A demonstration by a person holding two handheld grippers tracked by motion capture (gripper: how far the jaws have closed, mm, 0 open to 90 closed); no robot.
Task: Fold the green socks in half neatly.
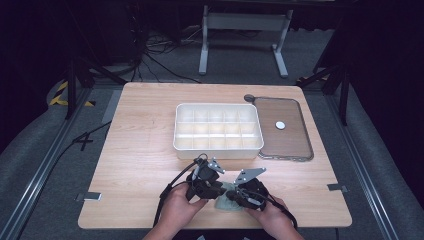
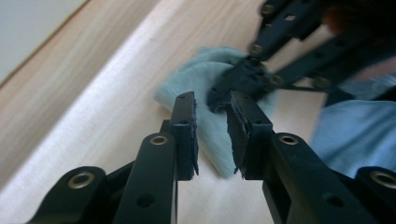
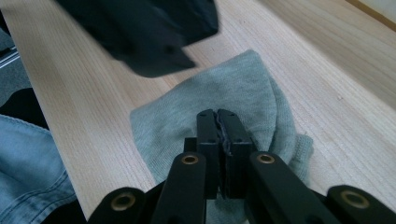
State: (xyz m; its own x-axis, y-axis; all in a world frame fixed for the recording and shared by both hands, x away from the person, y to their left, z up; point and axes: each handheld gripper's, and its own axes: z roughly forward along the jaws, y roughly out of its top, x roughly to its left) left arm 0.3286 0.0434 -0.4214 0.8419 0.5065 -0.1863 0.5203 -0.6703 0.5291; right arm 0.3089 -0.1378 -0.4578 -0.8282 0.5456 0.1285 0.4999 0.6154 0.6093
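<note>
Grey-green sock (image 3: pixel 233 98) crumpled at the table's (image 1: pixel 140 150) near edge, right gripper (image 3: pixel 218 116) pressed together over the fabric, left gripper (image 2: pixel 212 105) spread — sock edge between its jaws, unpinched.

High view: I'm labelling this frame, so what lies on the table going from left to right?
left gripper → grey sock → right gripper, all at the near edge; farther back, white divided box → clear brown lid.
</note>
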